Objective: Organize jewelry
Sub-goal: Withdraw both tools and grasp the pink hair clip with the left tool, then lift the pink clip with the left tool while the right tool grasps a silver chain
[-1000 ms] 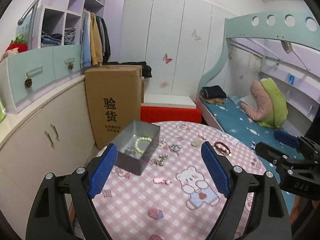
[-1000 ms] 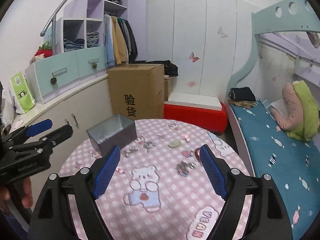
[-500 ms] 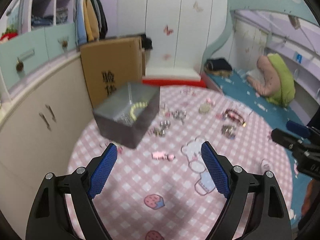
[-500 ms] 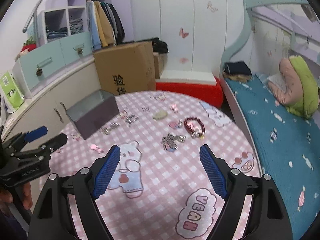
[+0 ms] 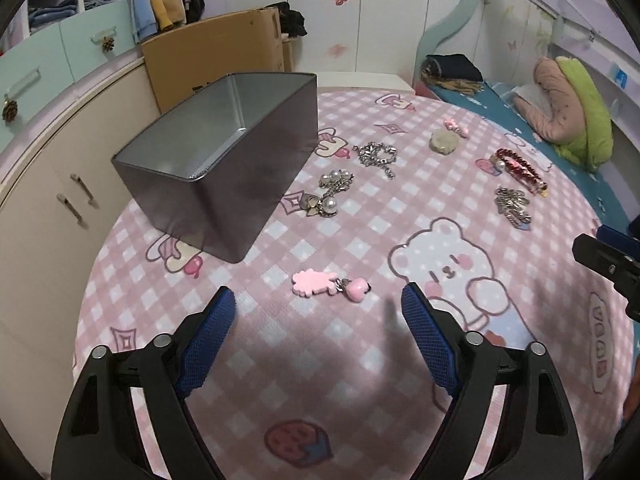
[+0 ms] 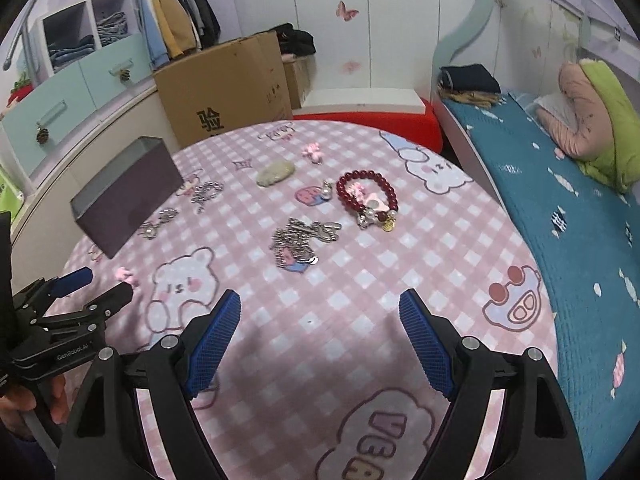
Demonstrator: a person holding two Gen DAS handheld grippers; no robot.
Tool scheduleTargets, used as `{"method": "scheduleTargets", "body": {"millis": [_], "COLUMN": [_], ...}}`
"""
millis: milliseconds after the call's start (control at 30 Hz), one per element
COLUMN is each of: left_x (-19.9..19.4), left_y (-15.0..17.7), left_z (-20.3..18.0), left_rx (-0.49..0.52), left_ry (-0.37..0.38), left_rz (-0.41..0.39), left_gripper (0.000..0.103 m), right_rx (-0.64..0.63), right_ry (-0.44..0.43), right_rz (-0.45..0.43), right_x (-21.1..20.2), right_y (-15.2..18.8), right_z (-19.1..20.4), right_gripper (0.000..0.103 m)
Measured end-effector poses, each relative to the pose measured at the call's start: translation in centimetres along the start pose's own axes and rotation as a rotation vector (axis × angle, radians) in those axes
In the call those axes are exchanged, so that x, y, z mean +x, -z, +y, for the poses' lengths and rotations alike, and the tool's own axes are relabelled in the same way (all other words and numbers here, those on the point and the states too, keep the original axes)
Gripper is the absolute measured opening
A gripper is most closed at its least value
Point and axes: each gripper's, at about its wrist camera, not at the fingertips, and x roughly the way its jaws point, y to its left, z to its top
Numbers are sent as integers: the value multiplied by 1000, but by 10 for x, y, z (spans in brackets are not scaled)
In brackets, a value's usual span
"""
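Note:
A grey metal tin [image 5: 224,160] stands at the left of a round table under a pink checked cloth [image 5: 340,380]. Jewelry lies spread over the cloth: a pink charm [image 5: 328,284], pearl pieces [image 5: 330,196], a silver chain [image 5: 376,154], a red bead bracelet [image 6: 366,196] and a silver keychain cluster [image 6: 300,242]. My left gripper [image 5: 318,300] hovers just before the pink charm, its jaws closing with nothing between them. My right gripper [image 6: 320,304] stands open above bare cloth, short of the keychain cluster.
A cardboard box [image 6: 228,88] and pale cabinets [image 5: 52,184] stand beyond the table at the left. A red bench [image 6: 376,116] lies behind it, and a bed with a blue cover [image 6: 560,208] runs along the right.
Both grippers have sunk toward the table and tipped downward, so the jewelry looks larger and closer. The left gripper's jaws have narrowed a little.

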Motion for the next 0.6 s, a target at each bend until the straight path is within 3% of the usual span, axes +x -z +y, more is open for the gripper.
{"method": "scheduleTargets", "body": {"millis": [67, 133, 200, 300, 600], "left_x": [8, 9, 9, 9, 1], "left_y": [-2, -3, -4, -5, -15], "left_z": [0, -2, -3, -5, -4], "left_rx": [8, 25, 33, 48, 31], "left_ry": [6, -7, 7, 2, 80], "left_rz": [31, 16, 15, 7, -7], "left_gripper": [55, 52, 39, 39, 39], "right_rx": [5, 9, 9, 9, -28], "right_ry": [2, 1, 0, 2, -47], "right_rz": [11, 20, 28, 37, 54], "right_x": [6, 12, 18, 27, 56], "right_y": [-1, -3, -5, -9, -32], "right_z": [-3, -5, -6, -8, 8], "right_gripper": [80, 80, 80, 80, 80]}}
